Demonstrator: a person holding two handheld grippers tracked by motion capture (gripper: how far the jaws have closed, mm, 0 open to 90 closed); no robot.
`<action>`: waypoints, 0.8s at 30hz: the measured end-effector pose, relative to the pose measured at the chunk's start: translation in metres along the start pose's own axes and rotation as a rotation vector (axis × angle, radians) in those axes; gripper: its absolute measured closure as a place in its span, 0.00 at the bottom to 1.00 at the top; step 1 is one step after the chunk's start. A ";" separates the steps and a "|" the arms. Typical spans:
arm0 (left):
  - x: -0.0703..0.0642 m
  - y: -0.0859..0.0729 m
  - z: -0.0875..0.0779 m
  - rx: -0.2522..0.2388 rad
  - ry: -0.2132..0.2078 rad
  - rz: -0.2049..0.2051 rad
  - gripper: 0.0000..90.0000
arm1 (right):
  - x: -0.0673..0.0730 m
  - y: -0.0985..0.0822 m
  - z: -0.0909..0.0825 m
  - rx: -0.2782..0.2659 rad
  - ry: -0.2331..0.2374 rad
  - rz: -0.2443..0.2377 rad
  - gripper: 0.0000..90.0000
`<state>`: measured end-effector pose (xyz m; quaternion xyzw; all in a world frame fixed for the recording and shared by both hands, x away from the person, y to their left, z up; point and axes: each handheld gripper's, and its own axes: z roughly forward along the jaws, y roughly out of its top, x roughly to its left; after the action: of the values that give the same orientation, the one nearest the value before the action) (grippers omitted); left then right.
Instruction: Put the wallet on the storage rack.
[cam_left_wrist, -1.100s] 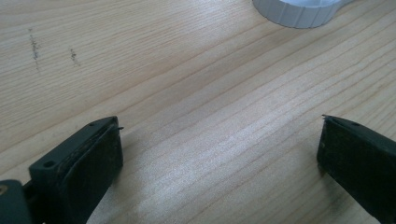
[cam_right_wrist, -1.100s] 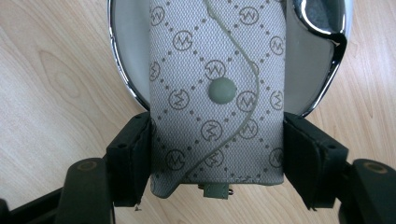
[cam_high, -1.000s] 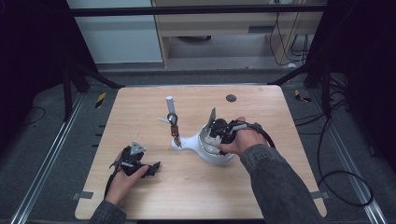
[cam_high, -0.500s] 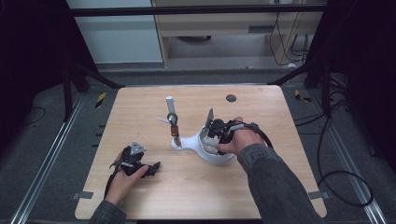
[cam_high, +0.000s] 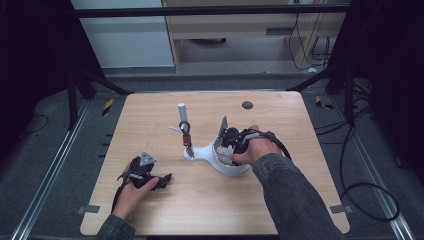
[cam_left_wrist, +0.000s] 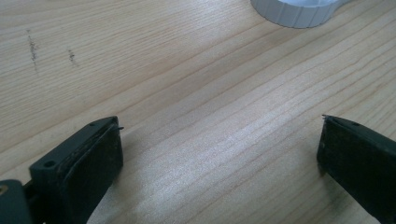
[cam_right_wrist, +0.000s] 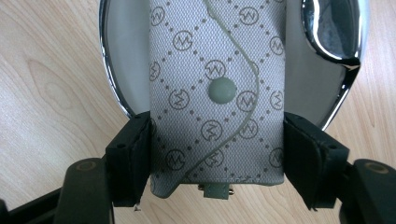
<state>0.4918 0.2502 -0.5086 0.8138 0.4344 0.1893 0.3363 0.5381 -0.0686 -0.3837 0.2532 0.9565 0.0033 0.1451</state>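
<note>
My right hand-held gripper (cam_right_wrist: 217, 154) pinches the soft, light fabric key pouch (cam_right_wrist: 217, 93) by its sides over the white tray (cam_right_wrist: 116, 70); my left hand-held gripper (cam_left_wrist: 219, 154) gapes empty.

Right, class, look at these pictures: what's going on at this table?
A person works with a gripper in each hand. The right gripper is shut on a grey patterned key pouch, holding it over a white, chrome-rimmed dish. The left gripper rests open on the wooden table, holding nothing.
</note>
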 end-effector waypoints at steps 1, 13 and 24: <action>0.000 0.000 0.000 0.000 0.000 0.000 0.00 | 0.000 0.001 0.002 0.001 0.003 0.000 0.34; 0.000 0.000 0.000 0.000 0.000 0.003 0.00 | 0.001 0.001 -0.002 -0.074 -0.002 0.042 0.18; 0.000 0.000 0.000 0.000 -0.001 0.003 0.00 | 0.003 -0.005 -0.006 -0.107 -0.022 0.048 0.16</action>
<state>0.4917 0.2501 -0.5086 0.8146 0.4330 0.1895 0.3362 0.5314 -0.0710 -0.3792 0.2678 0.9469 0.0553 0.1691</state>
